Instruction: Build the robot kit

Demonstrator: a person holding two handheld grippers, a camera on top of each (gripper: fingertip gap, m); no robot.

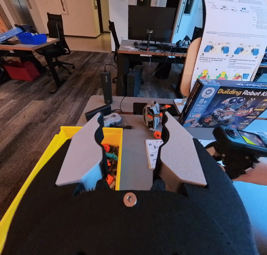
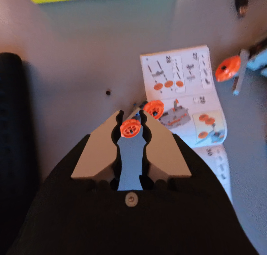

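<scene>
My left gripper (image 1: 132,115) is open and empty, above the grey table (image 1: 134,168) between a yellow bin (image 1: 114,130) of small orange, teal and dark parts and an open instruction booklet (image 1: 151,152). A partly built grey, black and orange robot model (image 1: 153,116) stands just beyond its fingertips. My right gripper (image 2: 131,113) is shut on a small grey piece with two orange wheels (image 2: 130,129), held over the table beside the booklet (image 2: 180,96). The model's orange wheel (image 2: 228,69) shows at the right of that view.
The blue kit box (image 1: 225,103) stands at the right, with a printed sheet on a board (image 1: 231,39) behind it. A grey remote (image 1: 111,118), a USB cable (image 1: 127,127) and black power packs (image 1: 106,88) lie at the table's far side. Desks, chairs and a monitor stand beyond.
</scene>
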